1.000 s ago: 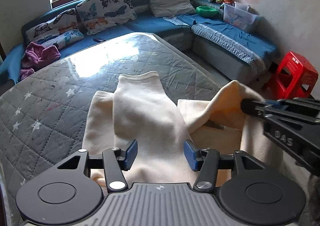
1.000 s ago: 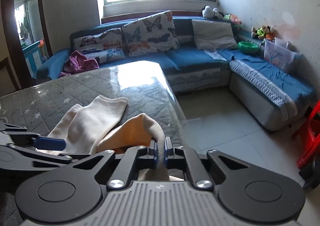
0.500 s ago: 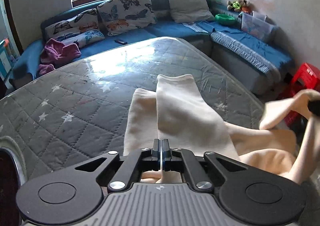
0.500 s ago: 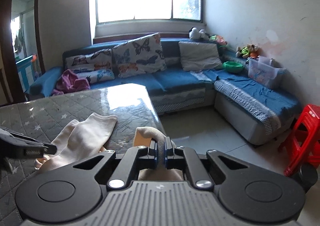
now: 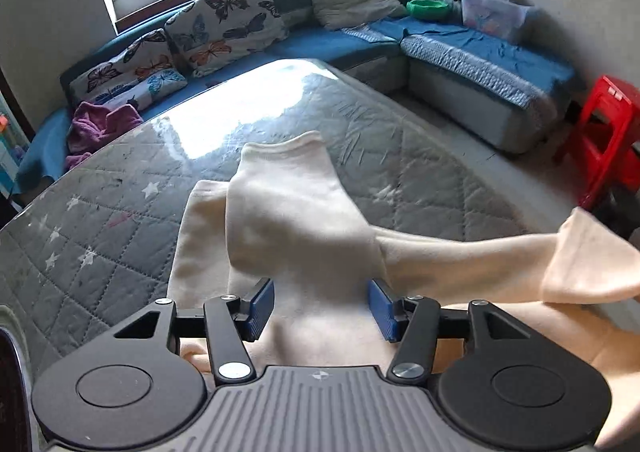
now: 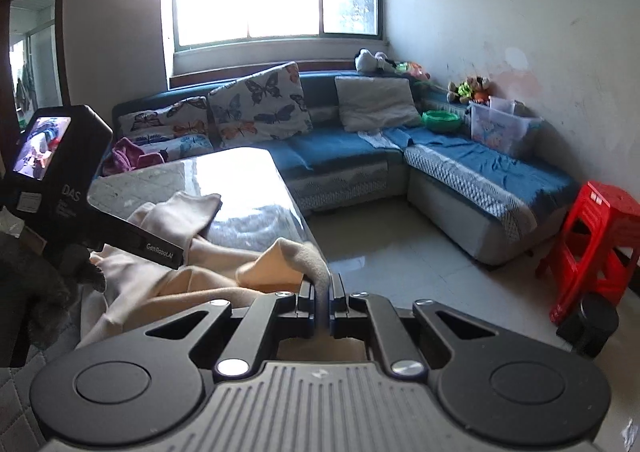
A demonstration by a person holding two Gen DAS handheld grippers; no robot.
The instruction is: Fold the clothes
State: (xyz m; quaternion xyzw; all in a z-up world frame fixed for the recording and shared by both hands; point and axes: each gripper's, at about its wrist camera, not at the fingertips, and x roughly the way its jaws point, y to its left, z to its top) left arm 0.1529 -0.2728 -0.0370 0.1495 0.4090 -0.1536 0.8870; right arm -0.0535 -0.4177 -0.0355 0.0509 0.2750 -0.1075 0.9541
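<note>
While the left gripper point(image 5: 322, 306) hovers low over the cream garment point(image 5: 288, 211), its blue-padded fingers point(image 5: 260, 302) are opening, spread apart with cloth lying under the gap and neither pad pressing on it. The garment lies on the desk point(image 5: 120, 219), which is covered in a grey quilted star-print cloth, near its front edge, one sleeve pointing away toward the sofa point(image 5: 460, 47). The right gripper point(image 6: 322, 306) has its fingers pressed together, pinching a fold of the garment point(image 6: 296, 256); that end is lifted off the desk and drawn out to the right, beyond the desk edge and over the floor. In the right wrist view, the left gripper's body point(image 6: 60, 179) stands at the left above the bunched cloth. A red stool point(image 6: 592, 236) stands by the wall.
</note>
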